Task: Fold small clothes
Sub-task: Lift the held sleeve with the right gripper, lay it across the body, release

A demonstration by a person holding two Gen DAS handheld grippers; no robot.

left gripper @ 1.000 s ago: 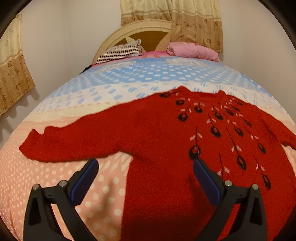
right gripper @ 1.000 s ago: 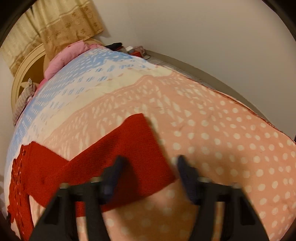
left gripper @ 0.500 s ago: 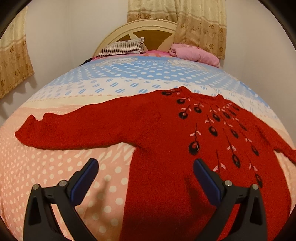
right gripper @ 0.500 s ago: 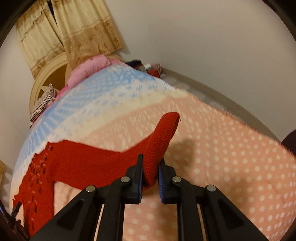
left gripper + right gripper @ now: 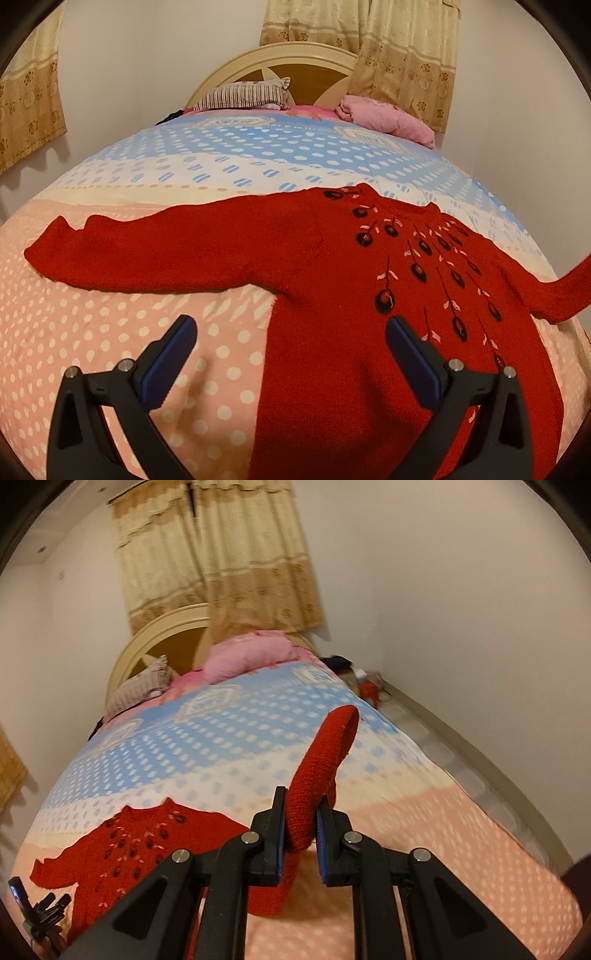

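On the dotted bed (image 5: 110, 350) lay a fuzzy red sweater (image 5: 332, 277); right hand-held gripper (image 5: 301, 829) pinched its raised sleeve (image 5: 325, 760), left hand-held gripper (image 5: 290, 354) gaped wide, empty.

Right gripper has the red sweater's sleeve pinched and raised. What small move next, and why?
Probably carry the sleeve inward over the red knitted sweater's patterned chest and lower it there. The right gripper is shut on the cuff end, lifted clear of the dotted bedspread, while the body lies flat. The left gripper is open, holding nothing.
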